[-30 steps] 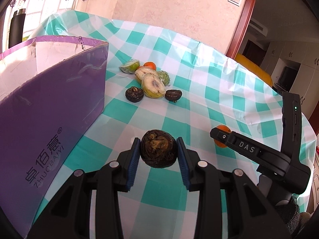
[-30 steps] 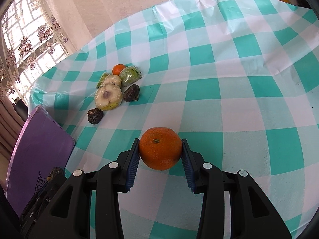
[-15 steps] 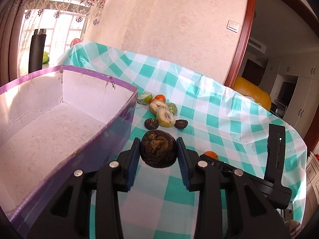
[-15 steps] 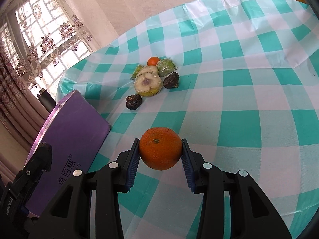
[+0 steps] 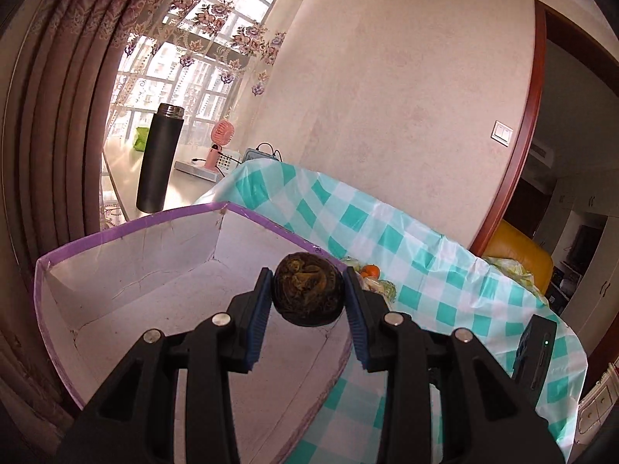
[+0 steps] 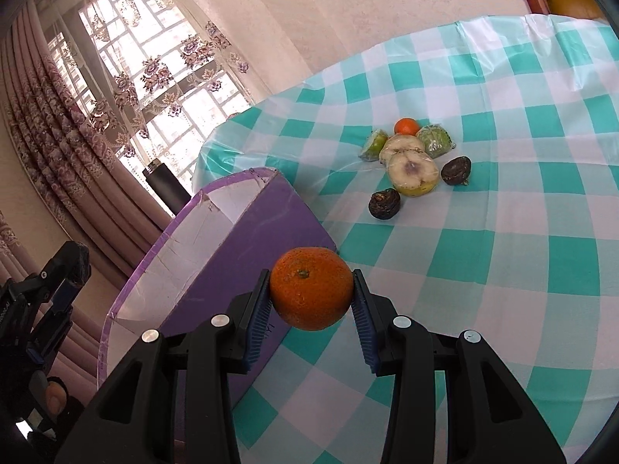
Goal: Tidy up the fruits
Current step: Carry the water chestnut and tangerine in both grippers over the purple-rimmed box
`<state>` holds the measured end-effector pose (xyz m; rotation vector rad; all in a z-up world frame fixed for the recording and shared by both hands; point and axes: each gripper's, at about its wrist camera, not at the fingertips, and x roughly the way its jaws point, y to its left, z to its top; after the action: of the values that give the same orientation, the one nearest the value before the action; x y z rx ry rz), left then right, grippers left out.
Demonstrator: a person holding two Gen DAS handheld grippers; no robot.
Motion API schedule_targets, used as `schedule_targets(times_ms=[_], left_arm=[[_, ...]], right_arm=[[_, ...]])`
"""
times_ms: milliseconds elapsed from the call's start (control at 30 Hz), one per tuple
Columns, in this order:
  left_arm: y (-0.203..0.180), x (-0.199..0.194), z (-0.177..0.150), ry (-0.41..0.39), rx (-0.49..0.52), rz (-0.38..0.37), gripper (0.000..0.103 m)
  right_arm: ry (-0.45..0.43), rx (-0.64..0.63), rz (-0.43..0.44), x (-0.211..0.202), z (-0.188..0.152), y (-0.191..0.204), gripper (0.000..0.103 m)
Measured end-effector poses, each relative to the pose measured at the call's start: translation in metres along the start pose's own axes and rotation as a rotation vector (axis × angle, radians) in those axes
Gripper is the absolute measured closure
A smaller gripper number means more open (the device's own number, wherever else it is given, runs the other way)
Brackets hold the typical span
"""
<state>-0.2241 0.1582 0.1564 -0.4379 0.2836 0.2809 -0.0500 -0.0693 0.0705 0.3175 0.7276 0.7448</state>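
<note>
Step in hand looks like drop-off: both tools are carrying fruit to the purple box (image 5: 127, 255). Left tool (image 5: 307, 297) is gripping a dark wrinkled fruit (image 5: 308, 294) between its blue pads, sitting mid-frame over the box's near-right rim, white empty interior filling lower left of that view. Right tool (image 6: 311, 301) is clamping an orange (image 6: 311, 288), centre frame, hanging beside the box's purple outer wall (image 6: 247, 255), not yet over the opening. Next move, my read: left tool needs to push further in over the floor, lower, then release; right needs to lift across the rim first. Dark fruit is shrivelled, brownish, probably soft, so a light squeeze is enough. Orange is firm, pebbled skin, stem scar facing camera. Remaining fruit pile (image 6: 412, 164) is sitting on the checked bench (image 6: 522, 232), upper right of right view: two more dark ones, wrapped cut pieces, a small orange.
</note>
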Motion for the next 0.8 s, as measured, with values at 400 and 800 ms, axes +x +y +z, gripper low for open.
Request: schedule_targets(times_ms=[400, 800], left_arm=[[0.057, 0.003, 0.010, 0.107, -0.066, 0.268, 0.066], [0.070, 0.033, -0.015, 0.277, 0.119, 0.446, 0.066]], right_arm=[[-0.034, -0.201, 0.103, 0.032, 0.035, 0.107, 0.062], [0.138, -0.547, -0.130, 0.115, 0.014, 0.157, 0.062]])
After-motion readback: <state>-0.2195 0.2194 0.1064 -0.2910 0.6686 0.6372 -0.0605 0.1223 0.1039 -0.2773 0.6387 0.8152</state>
